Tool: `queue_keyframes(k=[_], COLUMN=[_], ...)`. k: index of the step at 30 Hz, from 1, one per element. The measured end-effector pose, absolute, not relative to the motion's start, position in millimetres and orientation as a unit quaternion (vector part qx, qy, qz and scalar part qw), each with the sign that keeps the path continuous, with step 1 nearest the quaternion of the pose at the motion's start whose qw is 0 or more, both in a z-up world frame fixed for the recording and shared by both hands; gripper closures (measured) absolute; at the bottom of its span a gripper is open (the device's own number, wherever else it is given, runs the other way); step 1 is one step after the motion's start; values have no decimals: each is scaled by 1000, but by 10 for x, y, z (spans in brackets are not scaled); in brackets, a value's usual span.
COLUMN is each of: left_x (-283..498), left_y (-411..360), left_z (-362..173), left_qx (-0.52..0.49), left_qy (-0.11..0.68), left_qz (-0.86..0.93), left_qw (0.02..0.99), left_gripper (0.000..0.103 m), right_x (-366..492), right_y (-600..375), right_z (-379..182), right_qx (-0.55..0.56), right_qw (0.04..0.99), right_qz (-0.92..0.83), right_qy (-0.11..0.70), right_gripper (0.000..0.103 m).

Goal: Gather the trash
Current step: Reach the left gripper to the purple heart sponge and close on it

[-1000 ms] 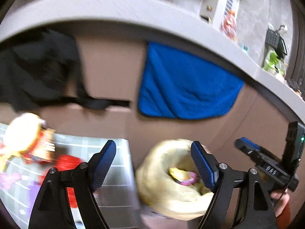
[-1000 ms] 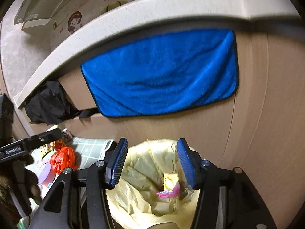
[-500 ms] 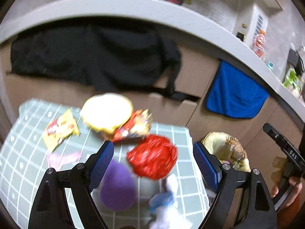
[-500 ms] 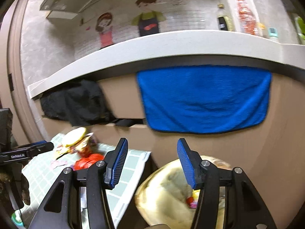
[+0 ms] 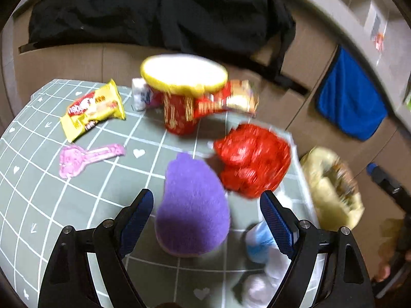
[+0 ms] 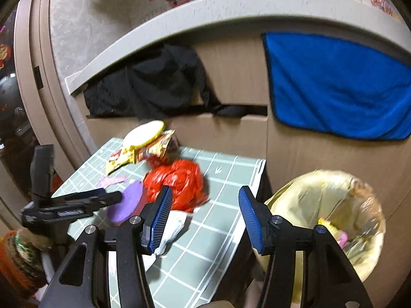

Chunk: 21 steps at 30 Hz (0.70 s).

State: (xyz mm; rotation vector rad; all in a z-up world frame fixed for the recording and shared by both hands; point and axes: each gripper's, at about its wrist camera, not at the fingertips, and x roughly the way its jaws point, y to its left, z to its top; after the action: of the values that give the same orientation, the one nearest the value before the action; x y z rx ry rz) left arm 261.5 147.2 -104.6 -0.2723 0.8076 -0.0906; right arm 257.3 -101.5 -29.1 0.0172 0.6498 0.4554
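Both tongs stand wide open and hold nothing: the left gripper (image 5: 206,220) has swung away from the yellow plastic-lined trash bin (image 5: 331,187) it faced a second ago and now hovers over the green grid-patterned tablecloth (image 5: 51,192), its blue pads either side of a fuzzy purple plush object (image 5: 191,205). The right gripper (image 6: 203,218) has also turned back toward the table — bin (image 6: 326,205) now at its right. Just beyond the plush lies a crumpled red plastic bag (image 5: 253,159); farther off, a yellow snack wrapper (image 5: 93,109) and a pink flat wrapper (image 5: 87,157). A drop-off seems done — another pick is probably next.
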Motion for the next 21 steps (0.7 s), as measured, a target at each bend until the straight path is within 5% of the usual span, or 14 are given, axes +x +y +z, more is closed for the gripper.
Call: queue_keyframes(k=[12, 21], left_x=[2806, 2756], left_y=[1456, 1550], left_z=[-1337, -1281], left_qx=[-128, -144], left_qy=[432, 434], left_qz=[-14, -11], left_qw=[893, 889], left_gripper=[20, 35], right_x=[2564, 2537], right_y=[-1075, -969], right_z=[-609, -718], right_qx=[27, 29], right_qw=[906, 894], right_qz=[227, 245], right_qy=[357, 373], right_gripper=[51, 51])
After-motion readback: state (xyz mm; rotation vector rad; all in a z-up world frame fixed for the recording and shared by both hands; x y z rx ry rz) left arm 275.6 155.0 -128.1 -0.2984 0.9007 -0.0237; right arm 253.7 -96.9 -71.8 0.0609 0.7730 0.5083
